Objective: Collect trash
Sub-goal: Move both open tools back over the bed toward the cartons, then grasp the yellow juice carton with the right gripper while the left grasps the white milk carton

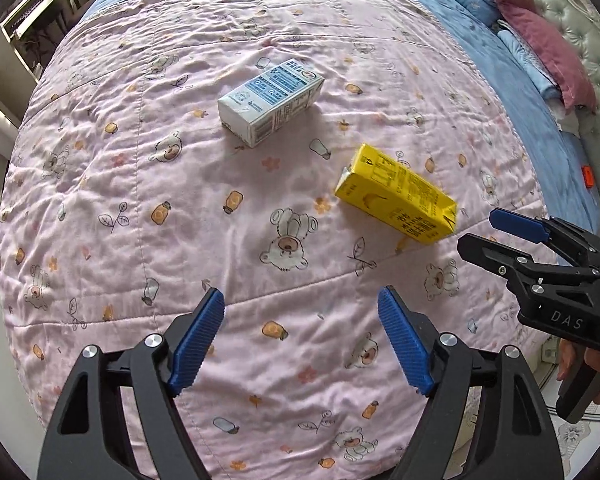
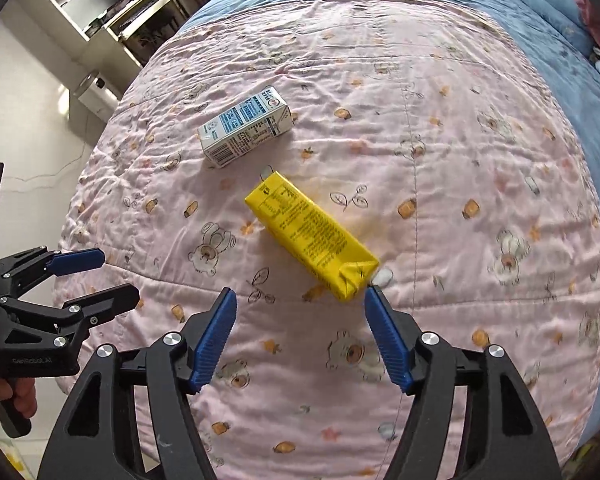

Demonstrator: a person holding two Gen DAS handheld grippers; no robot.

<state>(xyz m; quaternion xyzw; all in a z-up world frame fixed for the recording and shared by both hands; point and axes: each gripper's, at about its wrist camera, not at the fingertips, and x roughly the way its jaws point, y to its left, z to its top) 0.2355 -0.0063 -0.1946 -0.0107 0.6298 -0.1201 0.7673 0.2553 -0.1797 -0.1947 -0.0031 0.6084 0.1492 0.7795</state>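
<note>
A white and blue drink carton lies on its side on the pink bear-print quilt. A yellow drink carton lies on its side to its right and nearer. My left gripper is open and empty, hovering above the quilt short of both cartons. My right gripper is open and empty, its right fingertip close to the near end of the yellow carton. The white carton lies beyond. Each gripper shows in the other's view: the right and the left.
The quilt covers a bed with a blue sheet, pink and blue pillows and a tufted headboard at the far right. A shelf and desk stand beyond the bed's left side. Floor lies to the left.
</note>
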